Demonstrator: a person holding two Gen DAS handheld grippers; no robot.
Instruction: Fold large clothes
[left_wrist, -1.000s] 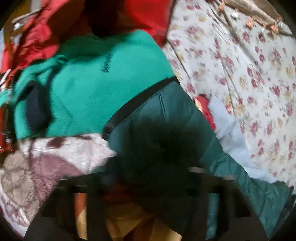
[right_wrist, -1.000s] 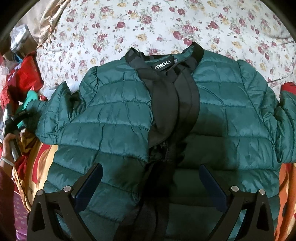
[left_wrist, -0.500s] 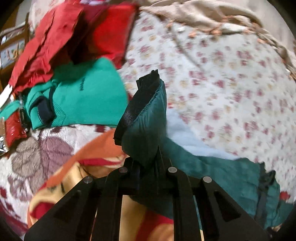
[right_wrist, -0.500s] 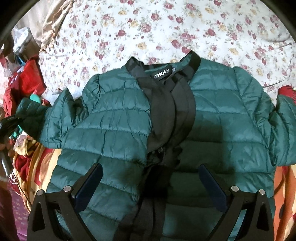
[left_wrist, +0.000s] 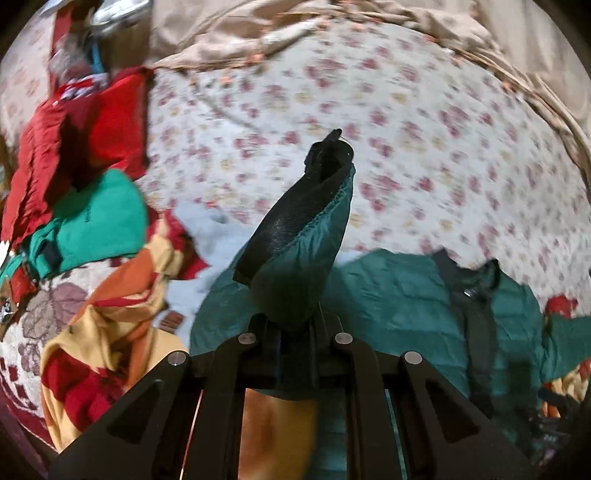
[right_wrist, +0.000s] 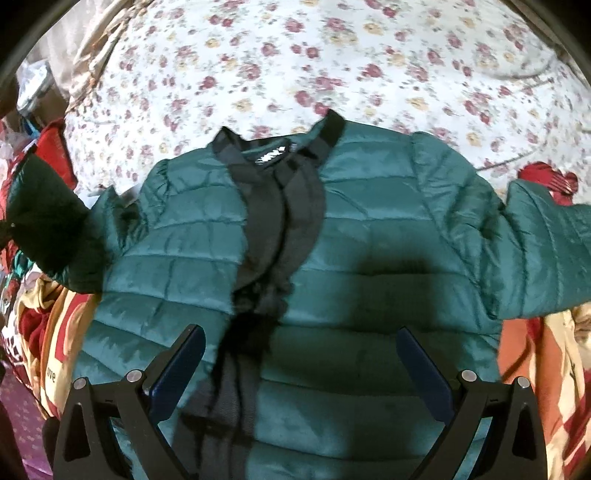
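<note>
sleeve (left_wrist: 295, 258) lifted off pile since earlier | left gripper (left_wrist: 293, 332) clamps its cuff | right gripper (right_wrist: 299, 365) wide above jacket (right_wrist: 369, 240)

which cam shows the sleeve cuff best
The left wrist view: the black-lined sleeve cuff stands close and centred, pinched in the left gripper. The right wrist view shows only a dark sleeve end at its left edge.

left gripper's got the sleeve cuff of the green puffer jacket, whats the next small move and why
Probably carry the black-edged sleeve cuff across onto the chest of the green quilted puffer jacket. The left gripper is shut on the cuff and holds it raised, the jacket lies flat and face up on the floral bedsheet, and the right gripper hangs open above it.
</note>
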